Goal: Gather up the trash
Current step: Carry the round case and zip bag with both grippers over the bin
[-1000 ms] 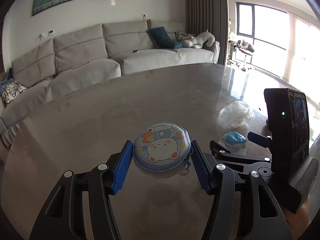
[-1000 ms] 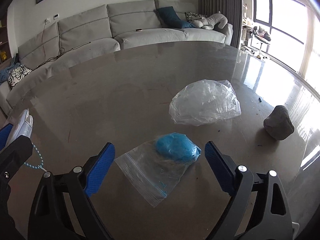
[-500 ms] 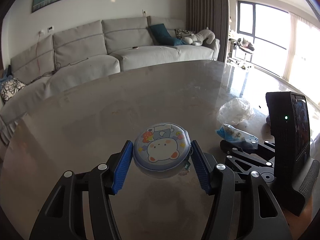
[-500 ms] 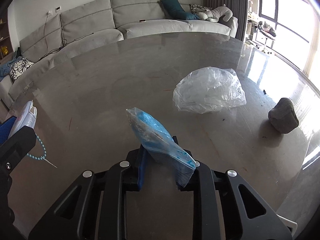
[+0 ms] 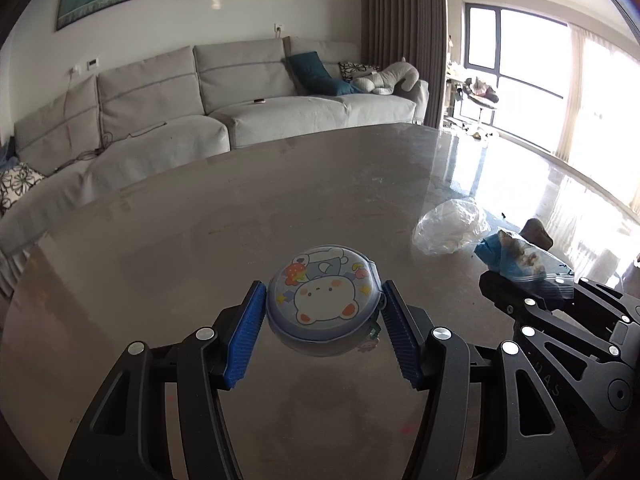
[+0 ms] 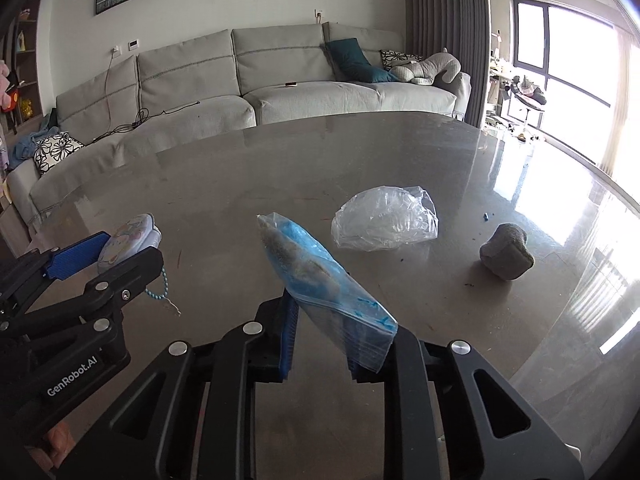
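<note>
My right gripper [image 6: 336,320] is shut on a clear zip bag [image 6: 316,276] with blue and grey stuff inside, and holds it tilted above the grey table [image 6: 240,168]. The left wrist view shows that bag [image 5: 520,258] at the right, in the right gripper [image 5: 520,292]. My left gripper [image 5: 324,286] is shut on a round blue case [image 5: 320,304] with a cartoon bear on its lid, held over the table. From the case [image 6: 128,236] hangs a bead chain [image 6: 162,292]. A crumpled clear plastic bag [image 6: 384,220] lies on the table beyond the zip bag.
A grey lump [image 6: 506,256] sits on the table right of the clear bag, with a tiny blue bit [image 6: 486,216] behind it. A long grey sofa [image 6: 280,80] runs behind the table's far edge. Bright windows [image 6: 560,60] stand at the right.
My right gripper closed on the zip bag, which lay flat on the table, and raised it clear of the surface. The left gripper kept its hold on the case and stayed put.
</note>
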The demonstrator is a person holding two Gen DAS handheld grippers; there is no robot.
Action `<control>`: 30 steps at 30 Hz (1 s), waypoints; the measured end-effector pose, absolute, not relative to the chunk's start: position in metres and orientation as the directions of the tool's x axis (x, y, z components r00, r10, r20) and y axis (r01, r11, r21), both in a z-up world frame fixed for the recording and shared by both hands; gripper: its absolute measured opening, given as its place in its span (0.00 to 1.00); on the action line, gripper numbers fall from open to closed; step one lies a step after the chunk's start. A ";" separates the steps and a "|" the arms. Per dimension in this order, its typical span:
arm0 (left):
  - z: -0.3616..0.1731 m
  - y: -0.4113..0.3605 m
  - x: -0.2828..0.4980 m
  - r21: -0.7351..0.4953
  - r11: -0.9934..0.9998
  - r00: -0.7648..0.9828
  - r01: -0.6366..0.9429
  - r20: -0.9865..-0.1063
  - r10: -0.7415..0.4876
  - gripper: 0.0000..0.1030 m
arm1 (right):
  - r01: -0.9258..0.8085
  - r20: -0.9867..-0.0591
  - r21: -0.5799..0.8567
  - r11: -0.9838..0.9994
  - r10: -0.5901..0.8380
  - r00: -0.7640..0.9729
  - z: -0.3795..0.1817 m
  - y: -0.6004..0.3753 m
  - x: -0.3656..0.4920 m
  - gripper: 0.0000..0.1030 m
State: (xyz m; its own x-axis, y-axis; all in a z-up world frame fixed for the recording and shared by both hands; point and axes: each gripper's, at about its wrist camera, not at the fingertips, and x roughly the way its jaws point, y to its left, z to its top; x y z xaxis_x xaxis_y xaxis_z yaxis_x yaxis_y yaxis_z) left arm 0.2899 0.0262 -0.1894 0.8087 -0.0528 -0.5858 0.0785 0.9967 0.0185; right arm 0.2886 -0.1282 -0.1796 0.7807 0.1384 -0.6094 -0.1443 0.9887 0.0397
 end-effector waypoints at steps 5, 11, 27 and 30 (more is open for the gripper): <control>-0.184 0.011 0.285 0.021 0.993 0.813 0.113 -0.577 -0.080 0.56 | -0.133 -0.563 0.025 0.991 0.124 0.817 -0.160 -0.141 0.266 0.21; -0.181 -0.016 0.275 0.020 0.983 0.812 0.182 -0.567 -0.139 0.56 | -0.096 -0.526 0.006 0.995 0.085 0.846 -0.148 -0.163 0.239 0.21; -0.200 -0.143 0.221 0.035 0.865 0.713 0.501 -0.583 -0.390 0.57 | 0.151 -0.523 -0.015 0.988 -0.136 0.841 -0.165 -0.260 0.157 0.21; -0.208 -0.162 0.214 0.026 0.836 0.677 0.548 -0.601 -0.425 0.57 | 0.192 -0.534 -0.014 0.981 -0.170 0.828 -0.174 -0.273 0.143 0.21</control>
